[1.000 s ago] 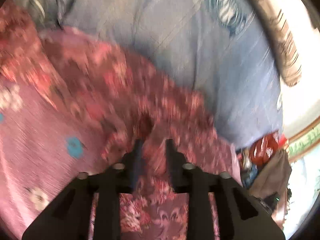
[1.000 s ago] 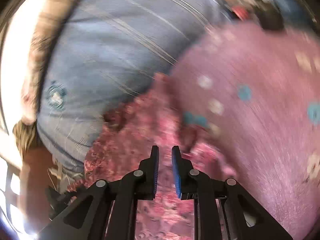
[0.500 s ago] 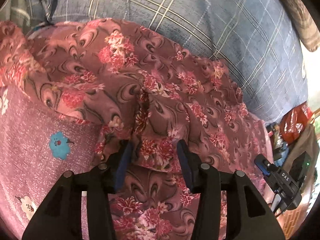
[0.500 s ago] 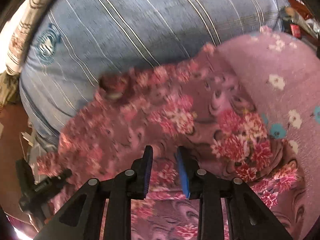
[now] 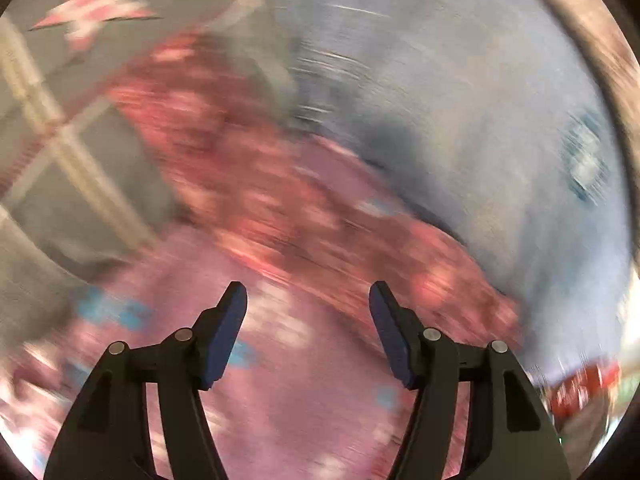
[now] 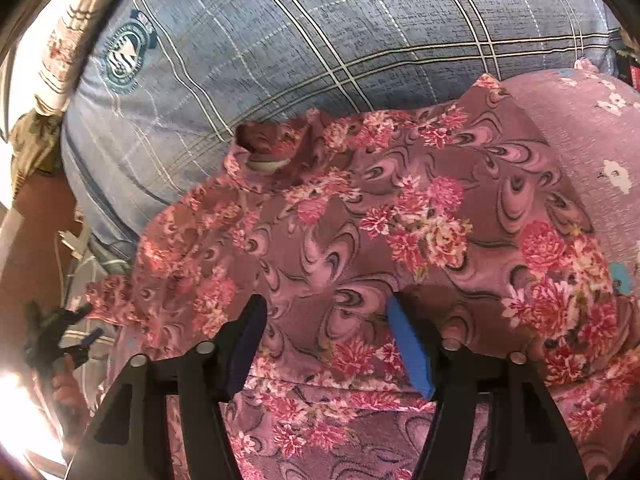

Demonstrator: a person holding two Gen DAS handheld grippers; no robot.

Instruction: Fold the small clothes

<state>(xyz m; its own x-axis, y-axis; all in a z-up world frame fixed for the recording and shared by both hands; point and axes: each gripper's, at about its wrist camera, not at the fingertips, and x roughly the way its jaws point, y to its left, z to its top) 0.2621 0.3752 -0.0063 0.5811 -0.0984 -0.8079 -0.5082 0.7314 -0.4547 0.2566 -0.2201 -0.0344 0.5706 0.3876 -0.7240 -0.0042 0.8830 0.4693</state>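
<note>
We have let go after 1 fold: both the left hand-held gripper and right hand-held gripper have just been opening, nothing between them. Next, we judge, regrip the floral garment.

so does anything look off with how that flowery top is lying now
Not damaged, just untidy. The flowery top lies rumpled on the blue checked cover, its collar gaping open and tilted. The right gripper, jaws just opened, pinches nothing.
</note>
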